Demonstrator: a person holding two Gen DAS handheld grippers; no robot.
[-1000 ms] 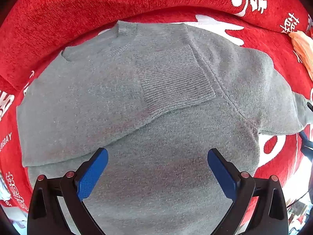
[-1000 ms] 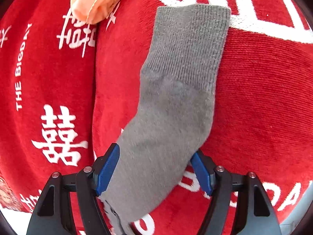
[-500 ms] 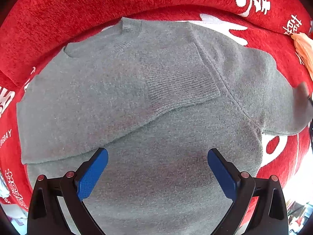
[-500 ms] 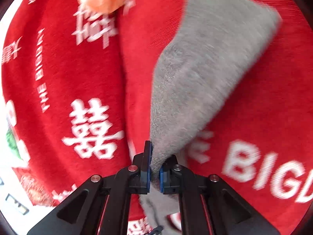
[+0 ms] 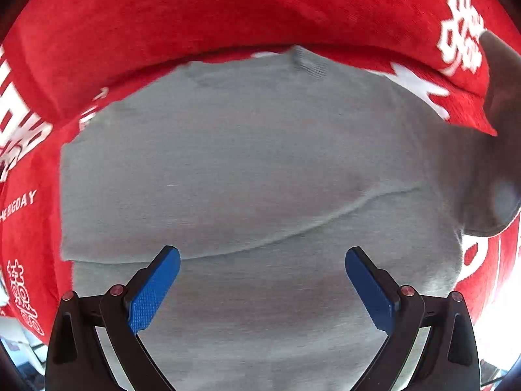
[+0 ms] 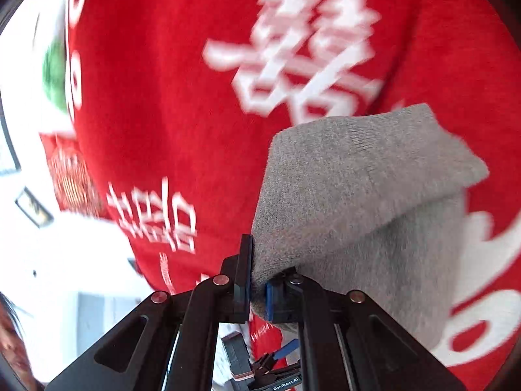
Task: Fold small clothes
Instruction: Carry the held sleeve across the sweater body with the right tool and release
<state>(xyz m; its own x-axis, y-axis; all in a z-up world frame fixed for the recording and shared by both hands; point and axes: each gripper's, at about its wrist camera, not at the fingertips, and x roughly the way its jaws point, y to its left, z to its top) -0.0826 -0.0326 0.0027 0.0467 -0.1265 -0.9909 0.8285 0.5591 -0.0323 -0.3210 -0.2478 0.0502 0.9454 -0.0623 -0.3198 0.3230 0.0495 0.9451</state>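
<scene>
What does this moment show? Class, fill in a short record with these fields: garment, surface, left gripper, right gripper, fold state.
garment: grey sweater, lying flat
surface: red cover with white lettering
left gripper: left gripper open above the sweater's lower body, holding nothing
right gripper: right gripper shut on the grey sleeve, cuff end lifted off the cover
fold state: one sleeve already lies across the chest; the other is in the right gripper

Grey sweater (image 5: 247, 150): soft matt knit, ribbed at the collar and sleeve cuff (image 6: 364, 150). Red blanket (image 5: 195, 16): fuzzy, velvety cloth, printed white. Fingers (image 5: 153, 286): blue, finely textured pads on matt black plastic, small metal rivets.
</scene>
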